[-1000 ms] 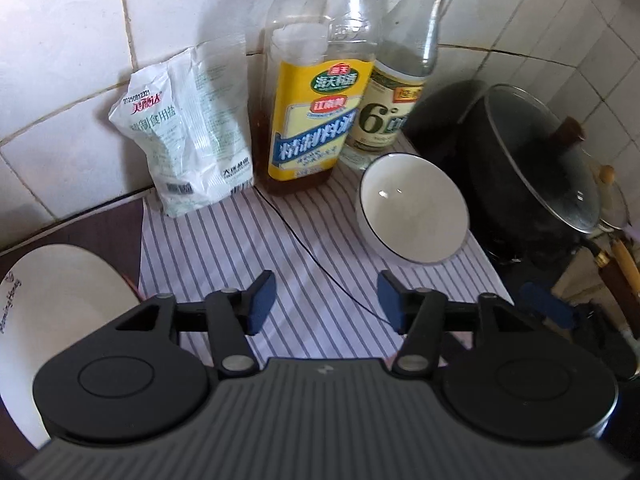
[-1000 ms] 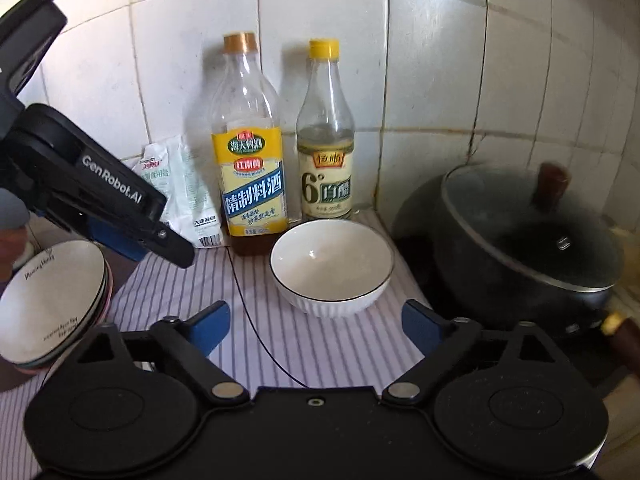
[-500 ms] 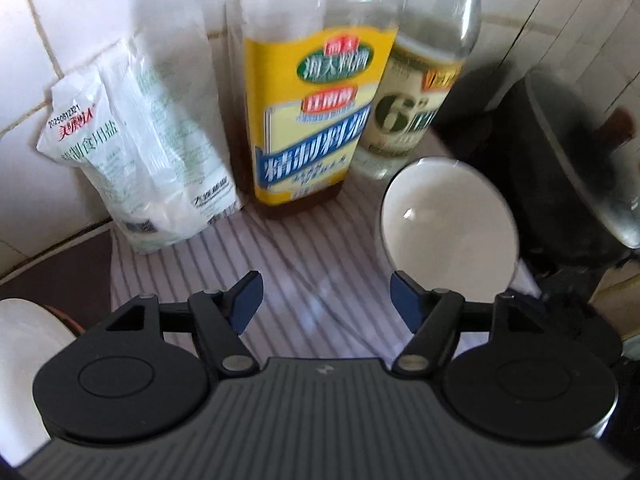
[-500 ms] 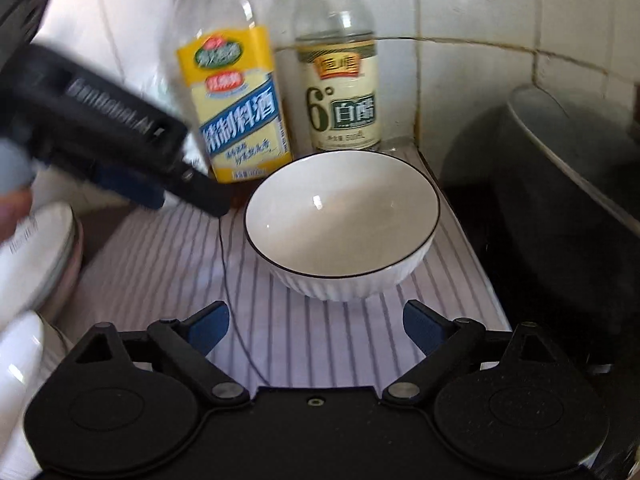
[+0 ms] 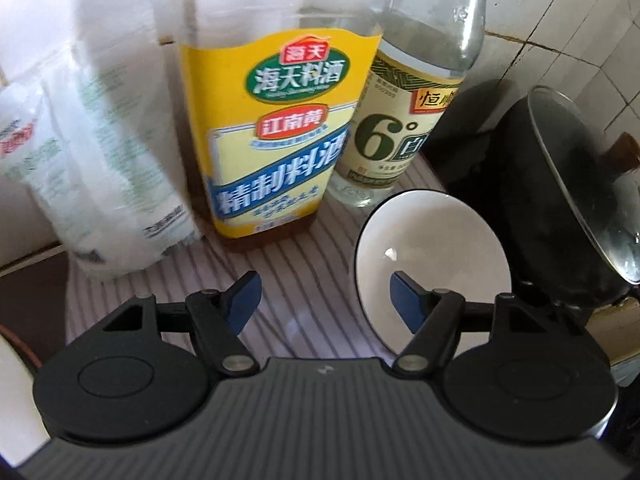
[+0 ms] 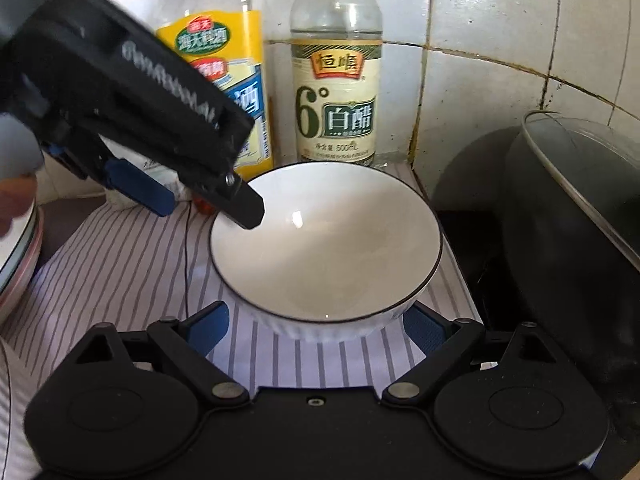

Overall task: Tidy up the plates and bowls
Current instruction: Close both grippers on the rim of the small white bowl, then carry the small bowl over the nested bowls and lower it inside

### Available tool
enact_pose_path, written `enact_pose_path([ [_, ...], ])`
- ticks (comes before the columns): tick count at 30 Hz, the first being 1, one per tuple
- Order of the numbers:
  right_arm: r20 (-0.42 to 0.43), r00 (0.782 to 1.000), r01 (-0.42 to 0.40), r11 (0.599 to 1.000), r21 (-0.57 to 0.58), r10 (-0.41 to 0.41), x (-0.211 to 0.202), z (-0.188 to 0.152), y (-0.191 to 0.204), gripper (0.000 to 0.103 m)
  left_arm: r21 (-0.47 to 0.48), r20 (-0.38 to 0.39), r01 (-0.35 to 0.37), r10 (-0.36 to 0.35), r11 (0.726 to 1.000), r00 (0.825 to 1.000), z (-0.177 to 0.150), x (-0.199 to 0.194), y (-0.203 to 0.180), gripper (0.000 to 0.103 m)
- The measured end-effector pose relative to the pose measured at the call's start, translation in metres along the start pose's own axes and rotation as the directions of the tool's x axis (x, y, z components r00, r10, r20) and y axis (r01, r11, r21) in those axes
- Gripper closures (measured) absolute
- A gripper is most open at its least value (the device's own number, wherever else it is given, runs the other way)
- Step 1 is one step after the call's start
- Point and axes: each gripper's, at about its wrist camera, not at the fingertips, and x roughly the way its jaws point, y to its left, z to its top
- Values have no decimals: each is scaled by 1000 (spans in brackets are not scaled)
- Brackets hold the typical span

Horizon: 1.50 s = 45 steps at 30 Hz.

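White bowl (image 6: 326,256) upright, mouth up, on striped counter (image 6: 120,264); left hand-held gripper (image 5: 324,296) and right hand-held gripper (image 6: 316,324) both spread apart, straddling its rim.

white ceramic bowl (image 6: 326,256) sits on the striped cloth (image 6: 120,264), two glass bottles (image 6: 335,80) behind, black lidded pot (image 6: 576,216) right.

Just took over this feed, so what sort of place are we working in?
Most likely a home kitchen counter: tiled wall, cooking wine bottle and vinegar bottle, a lidded black pot beside the white bowl.
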Motion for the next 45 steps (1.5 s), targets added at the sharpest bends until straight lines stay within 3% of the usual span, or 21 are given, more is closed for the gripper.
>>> enact_pose_path([
  [2, 10, 1000, -6, 1000, 29, 6, 1, 1, -3, 7, 6, -29, 16, -16, 1000, 999, 1, 8, -1, 34],
  [3, 12, 1000, -11, 999, 41, 10, 3, 3, -6, 7, 0, -32, 22, -22, 1000, 999, 0, 11, -1, 41],
  [5, 6, 1000, -26, 996, 90, 26, 0, 6, -10, 7, -32, -59, 33, -35, 999, 998, -1, 18, 3, 60],
  [7, 9, 999, -38, 994, 106, 37, 4, 10, -14, 7, -84, -91, 112, -120, 990, 989, 1, 21, 9, 90],
  [8, 3, 999, -37, 995, 91, 37, 5, 11, -12, 7, -105, -105, 133, -144, 986, 984, 2, 23, 10, 91],
  [11, 12, 1000, -17, 1000, 12, 17, 1, 8, -1, 8, -103, -97, 116, -126, 988, 987, 0, 20, 10, 91],
  [16, 15, 998, -64, 998, 22, 63, -14, 5, 2, 9, -67, -88, 95, -101, 993, 991, -12, -7, 3, 91],
  [22, 44, 997, -62, 998, 12, 61, -46, 4, 17, 9, 65, -126, -15, 23, 998, 992, -15, -47, -27, 91],
  [28, 70, 996, -48, 999, -25, 50, -97, 13, 28, 9, 60, -112, 25, -18, 998, 994, -17, -103, -30, 91],
  [35, 129, 991, -26, 998, -58, 34, -148, 20, 49, 9, 94, -43, -10, 14, 996, 999, -36, -163, -32, 91],
  [45, 174, 980, -91, 994, -59, 100, -193, -2, 89, 9, 98, -21, -48, 51, 994, 999, -79, -217, -5, 90],
])
